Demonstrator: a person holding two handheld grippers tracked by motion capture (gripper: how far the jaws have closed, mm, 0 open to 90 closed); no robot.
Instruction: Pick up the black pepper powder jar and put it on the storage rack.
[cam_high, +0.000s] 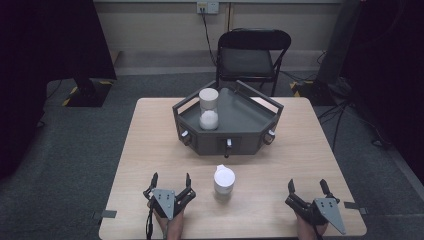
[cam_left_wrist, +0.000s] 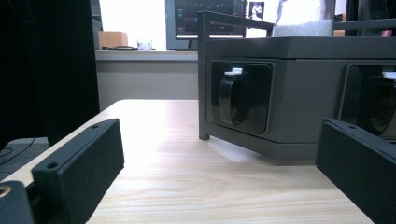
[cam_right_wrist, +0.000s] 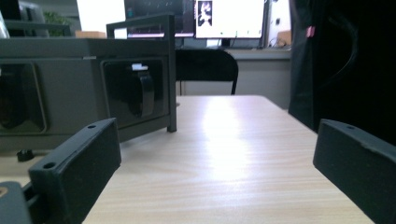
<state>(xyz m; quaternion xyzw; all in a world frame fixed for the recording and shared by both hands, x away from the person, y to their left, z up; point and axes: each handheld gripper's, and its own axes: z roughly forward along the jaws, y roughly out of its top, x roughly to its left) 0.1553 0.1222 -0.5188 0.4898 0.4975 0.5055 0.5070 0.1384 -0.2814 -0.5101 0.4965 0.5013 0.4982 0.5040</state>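
- Both tongs rest at the bottom of the high view, near edge of the surface (cam_high: 150, 150): left tongs (cam_high: 170, 184) lower left of centre, right tongs (cam_high: 308, 188) lower right.
- Left tongs: jaws spread wide, nothing between them. Same in the left gripper view, where bare wood lies between the two black jaws.
- Right tongs: also spread, empty. The right gripper view shows open wood between the jaws.
- Nearest thing: white cup (cam_high: 223, 182), lower centre of the high view, standing upright on the surface, just right of the left tongs and well apart from the right tongs.
- Long axis of the cup is vertical, so a side-on pinch looks right.
- Left hand is clearly nearer; my call is that the left tongs take it, moving right and slightly forward in the frame.
- Grey tray (cam_high: 260, 107) sits above the cup in the frame, centre of the surface, with knobs on its front faces. A second white container (cam_high: 208, 109) stands upright inside it, on the tray's left half.
- Cup and tray front are apart, with a gap of bare wood between them.
- Black chair (cam_high: 252, 52) beyond the surface, top centre.
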